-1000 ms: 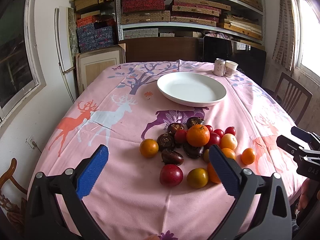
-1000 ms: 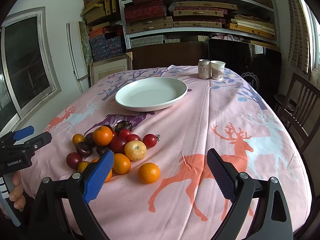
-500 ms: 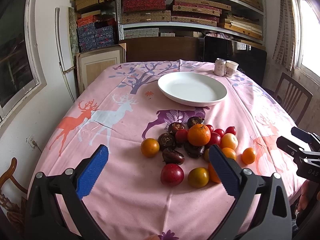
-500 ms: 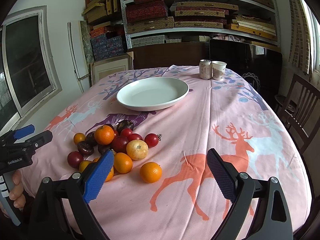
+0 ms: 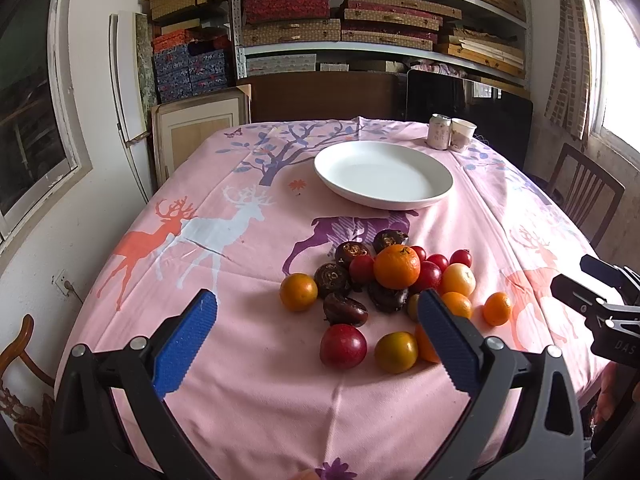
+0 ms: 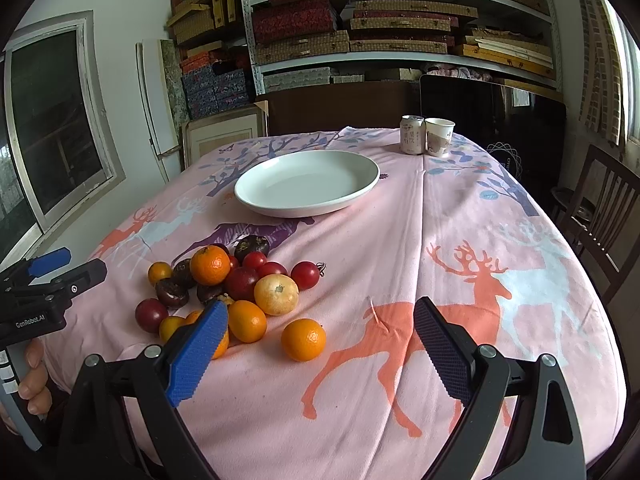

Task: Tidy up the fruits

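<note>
A heap of fruit [image 5: 384, 280] [image 6: 224, 280] lies on the pink deer-print tablecloth: oranges, red tomatoes and dark brown fruits. A big orange [image 5: 397, 266] [image 6: 210, 265] tops the heap. One small orange [image 6: 303, 339] [image 5: 497, 309] lies apart on the right. Beyond the heap stands an empty white plate [image 5: 384, 174] [image 6: 307, 182]. My left gripper [image 5: 314, 322] is open, low over the cloth in front of the heap, a red fruit [image 5: 343, 346] between its fingers' line. My right gripper [image 6: 320, 330] is open around the lone orange's position, above it.
A drink can [image 6: 412, 135] and a paper cup [image 6: 439, 137] stand at the table's far edge. A wooden chair [image 6: 600, 216] is on the right. Shelves of boxes [image 5: 360, 20] fill the back wall; a window [image 6: 52, 128] is on the left.
Both views have crept slightly forward and right; the fruit sits marginally closer to the fingers. Both grippers stay open, nothing taken hold of.
</note>
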### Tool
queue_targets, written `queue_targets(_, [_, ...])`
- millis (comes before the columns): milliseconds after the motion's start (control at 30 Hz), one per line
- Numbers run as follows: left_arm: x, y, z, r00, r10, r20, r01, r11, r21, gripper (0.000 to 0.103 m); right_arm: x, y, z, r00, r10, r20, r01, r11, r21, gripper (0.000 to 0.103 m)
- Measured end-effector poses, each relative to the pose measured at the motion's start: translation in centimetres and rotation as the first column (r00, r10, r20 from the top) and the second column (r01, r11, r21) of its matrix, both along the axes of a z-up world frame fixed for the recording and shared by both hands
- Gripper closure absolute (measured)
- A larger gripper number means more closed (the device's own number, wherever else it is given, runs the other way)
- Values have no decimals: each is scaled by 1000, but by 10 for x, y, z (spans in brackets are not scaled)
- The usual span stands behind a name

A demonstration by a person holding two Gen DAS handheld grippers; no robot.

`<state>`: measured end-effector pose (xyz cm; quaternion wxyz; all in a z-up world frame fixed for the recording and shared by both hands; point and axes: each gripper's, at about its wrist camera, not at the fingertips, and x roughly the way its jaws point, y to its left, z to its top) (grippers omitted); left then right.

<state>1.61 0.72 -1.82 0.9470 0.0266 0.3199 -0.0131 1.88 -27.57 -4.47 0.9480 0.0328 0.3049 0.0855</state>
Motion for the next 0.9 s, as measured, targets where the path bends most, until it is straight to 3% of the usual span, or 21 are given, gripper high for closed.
queue_targets(333, [-1,0,-1,1000,-10,-1,10,1000,-1,5,-1,0,-3,1000,0,-6,1,1000,4,8])
queue_targets(500, [-13,0,-21,991,-127,-37,128,992,16,5,-5,1,-10,1000,4,-17,-4,1000,3,8])
queue_targets(700, [-13,13,-62,975,-155,-157,160,987,21,5,-2,-12,-22,998,-23,-56,24,999,22,8])
queue_targets(900, [-7,1,-71,978,-159,-137,174,979,107,5,3,-16,-28,996,-20,-81,23,999,36,8])
